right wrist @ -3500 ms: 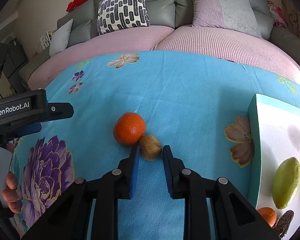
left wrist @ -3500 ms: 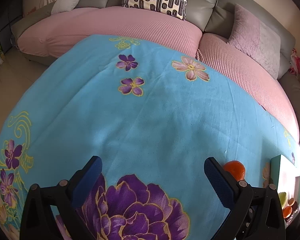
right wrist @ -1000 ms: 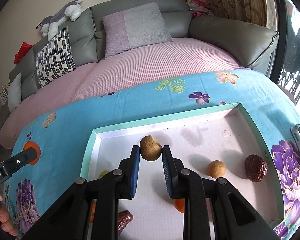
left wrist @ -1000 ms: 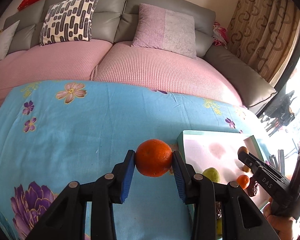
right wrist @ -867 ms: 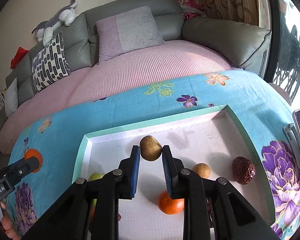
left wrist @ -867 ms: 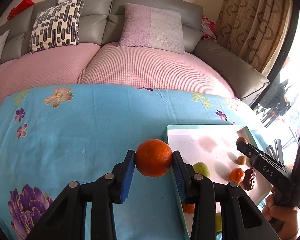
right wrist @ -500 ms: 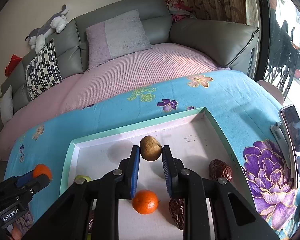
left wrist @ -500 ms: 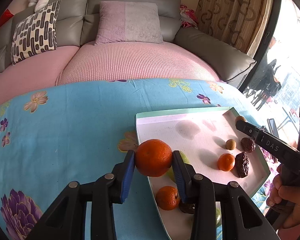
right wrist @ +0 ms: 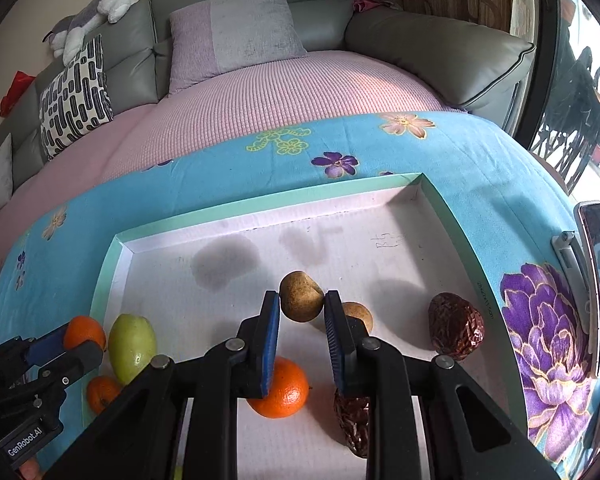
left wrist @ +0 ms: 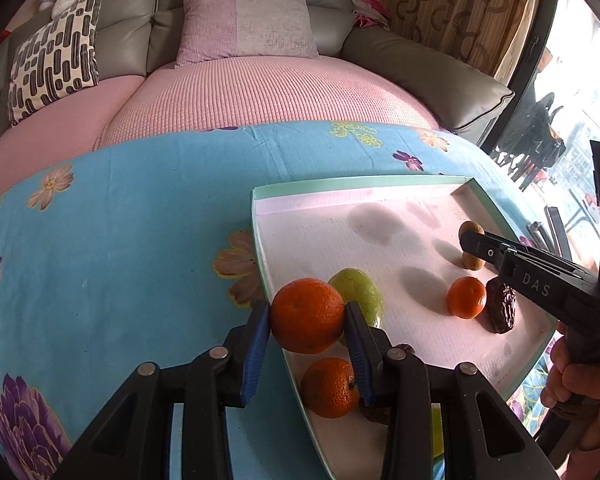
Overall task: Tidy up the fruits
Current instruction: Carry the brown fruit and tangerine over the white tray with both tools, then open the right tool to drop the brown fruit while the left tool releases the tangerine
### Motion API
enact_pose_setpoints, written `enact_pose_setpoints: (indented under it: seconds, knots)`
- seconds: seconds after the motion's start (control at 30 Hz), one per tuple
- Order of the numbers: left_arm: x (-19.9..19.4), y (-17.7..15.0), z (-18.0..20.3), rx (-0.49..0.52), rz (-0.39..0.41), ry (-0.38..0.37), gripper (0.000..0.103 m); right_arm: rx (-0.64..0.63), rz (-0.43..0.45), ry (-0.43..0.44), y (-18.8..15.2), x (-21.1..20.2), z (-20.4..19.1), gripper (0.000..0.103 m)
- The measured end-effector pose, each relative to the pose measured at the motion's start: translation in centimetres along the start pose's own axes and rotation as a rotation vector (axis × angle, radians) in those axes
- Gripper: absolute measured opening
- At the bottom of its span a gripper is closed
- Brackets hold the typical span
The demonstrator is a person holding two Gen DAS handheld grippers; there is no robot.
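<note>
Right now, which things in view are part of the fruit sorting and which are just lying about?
Job: orange in left gripper, brown fruit in right gripper, tray, green fruit.
Lying about: phone, patterned cushion, plush toy.

Daylight flooded in from the window [left wrist: 576, 128] at the right edge, blown out to glare. Soft shadows fell on the tray [right wrist: 228, 256] floor. Fisheye bending darkened every corner.

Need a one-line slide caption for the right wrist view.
Right tongs carry a small brown fruit above the white tray.
</note>
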State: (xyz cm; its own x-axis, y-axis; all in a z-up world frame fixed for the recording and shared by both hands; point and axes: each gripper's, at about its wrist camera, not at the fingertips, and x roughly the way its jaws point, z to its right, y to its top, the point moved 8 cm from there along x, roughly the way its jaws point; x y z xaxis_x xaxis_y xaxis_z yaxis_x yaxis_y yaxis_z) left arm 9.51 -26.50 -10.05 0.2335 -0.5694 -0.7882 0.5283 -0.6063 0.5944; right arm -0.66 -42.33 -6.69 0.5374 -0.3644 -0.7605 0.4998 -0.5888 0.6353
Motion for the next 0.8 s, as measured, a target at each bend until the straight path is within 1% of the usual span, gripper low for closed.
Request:
enact_pose_setpoints:
  seconds: [0.17,0.63,0.8]
  knots:
    - [0.3,-0.3,0.3,0.013,-0.011,0.007,0.040,-0.008,-0.022,-0.003,-0.7,0.6,-0.1,0.024]
    - [0.3,-0.2,0.3,0.002,-0.018,0.003,0.040,-0.007,-0.058,-0.021,-1.2,1.4,-0.3,0.024]
    - [0.3,-0.1,0.2,0.003,-0.022,0.003,0.041,-0.009,-0.064,-0.022,-1.3,1.5,-0.3,0.026]
